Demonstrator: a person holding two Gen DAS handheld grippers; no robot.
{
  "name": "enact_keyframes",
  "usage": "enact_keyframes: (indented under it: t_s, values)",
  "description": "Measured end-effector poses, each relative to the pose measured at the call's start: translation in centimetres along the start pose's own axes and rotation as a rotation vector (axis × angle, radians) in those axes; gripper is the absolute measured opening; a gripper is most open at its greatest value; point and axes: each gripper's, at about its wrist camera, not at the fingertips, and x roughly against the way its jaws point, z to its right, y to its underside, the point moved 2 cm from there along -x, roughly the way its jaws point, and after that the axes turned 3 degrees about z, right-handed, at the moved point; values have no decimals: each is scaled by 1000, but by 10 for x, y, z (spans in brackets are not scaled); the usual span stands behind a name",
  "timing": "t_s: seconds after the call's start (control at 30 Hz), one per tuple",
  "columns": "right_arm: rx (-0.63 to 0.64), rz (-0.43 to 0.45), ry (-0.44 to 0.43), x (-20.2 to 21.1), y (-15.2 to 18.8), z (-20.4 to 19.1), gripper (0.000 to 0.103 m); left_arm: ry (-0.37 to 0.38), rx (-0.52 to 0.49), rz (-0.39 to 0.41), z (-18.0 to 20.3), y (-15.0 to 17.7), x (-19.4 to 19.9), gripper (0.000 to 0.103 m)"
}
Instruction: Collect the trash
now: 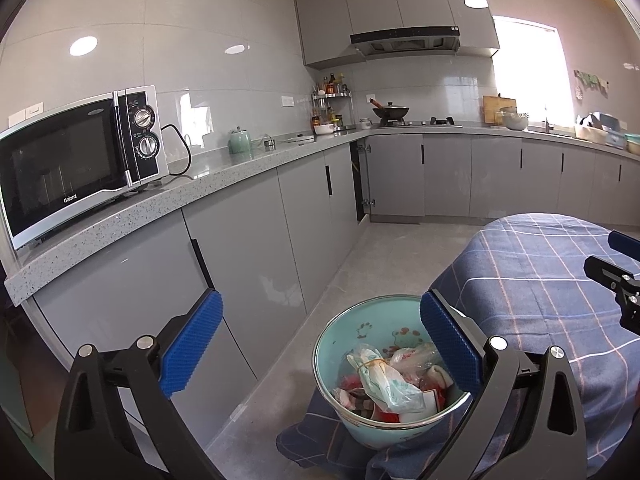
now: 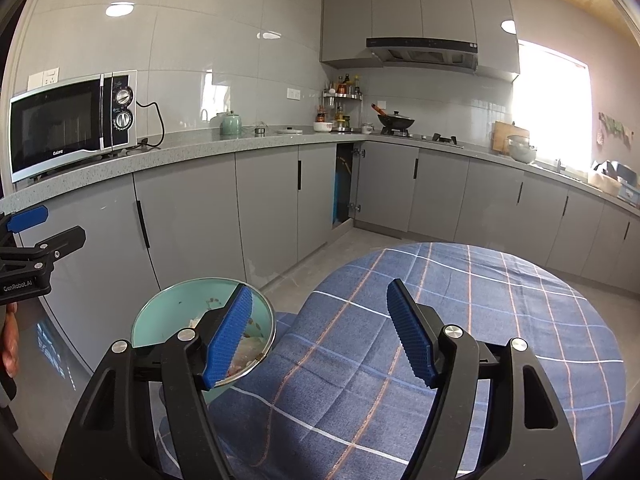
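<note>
A trash bin [image 1: 360, 360], pale teal with cartoon frogs printed inside, stands on the grey floor beside a round table draped in a blue plaid tablecloth [image 1: 540, 280]; the cloth's hanging edge bunches around the bin's base. Inside the bin lie crumpled plastic bags and wrappers [image 1: 384, 380], white, clear and red, one bag knotted with a rubber band.

The left gripper [image 1: 320, 348] hangs above the bin's near-left side with its jaws spread wide and nothing between them; its right blue pad overlaps the bin's rim in the left wrist view. The right gripper [image 2: 320, 336] hovers over the tablecloth, jaws also spread wide and empty, its left pad crossing in front of the bin [image 2: 176, 312].

Behind, a grey speckled countertop [image 1: 224, 184] runs along the wall, carrying a Galanz microwave [image 1: 76, 160] and a green teapot [image 1: 239, 141]. A wok [image 1: 391, 112] sits on the stove farther back.
</note>
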Motion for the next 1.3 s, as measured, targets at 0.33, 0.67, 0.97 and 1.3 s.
enact_keyframes:
  t_s: [0.33, 0.67, 0.97, 1.3]
  values:
    - [-4, 9, -2, 2, -2, -1, 72, -4, -7, 1, 0, 0, 0, 97]
    - [2, 5, -8, 1, 0, -4, 72, -5, -5, -8, -1, 1, -3, 97]
    - [2, 10, -4, 1, 1, -4, 73, 4, -5, -11, 0, 1, -3, 97]
    - [-1, 21, 5, 4, 2, -3, 74, 16, -6, -17, 2, 2, -3, 97]
